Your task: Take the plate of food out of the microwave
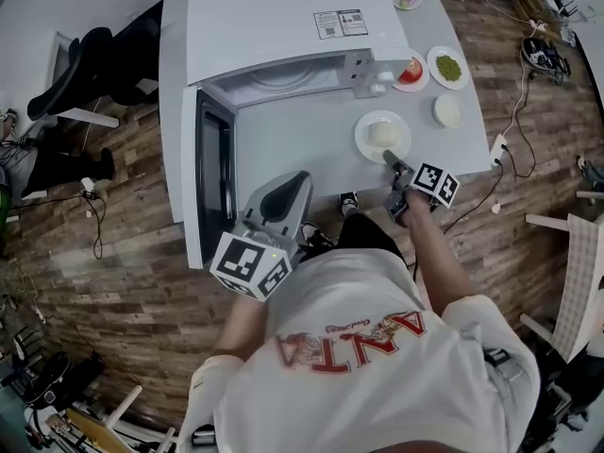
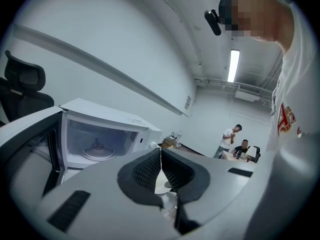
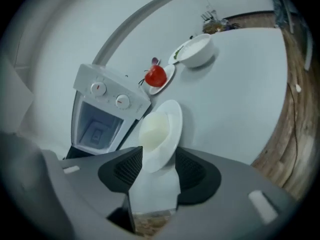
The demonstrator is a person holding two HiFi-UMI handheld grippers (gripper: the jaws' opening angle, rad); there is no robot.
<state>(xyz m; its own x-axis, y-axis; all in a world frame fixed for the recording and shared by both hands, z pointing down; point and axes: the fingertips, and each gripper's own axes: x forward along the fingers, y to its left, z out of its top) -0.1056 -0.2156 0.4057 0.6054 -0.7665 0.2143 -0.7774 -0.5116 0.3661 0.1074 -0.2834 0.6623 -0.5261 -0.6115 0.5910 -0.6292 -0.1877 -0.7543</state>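
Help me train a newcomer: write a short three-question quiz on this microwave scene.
1. True or false: the door of the microwave stands open.
2. Where is the plate of pale food?
A. Inside the oven
B. On the table, just in front of the right tongs
C. On the floor
3. Fill in: the left tongs are ___ (open or shut).

Key: 1 true; 2 B; 3 shut.
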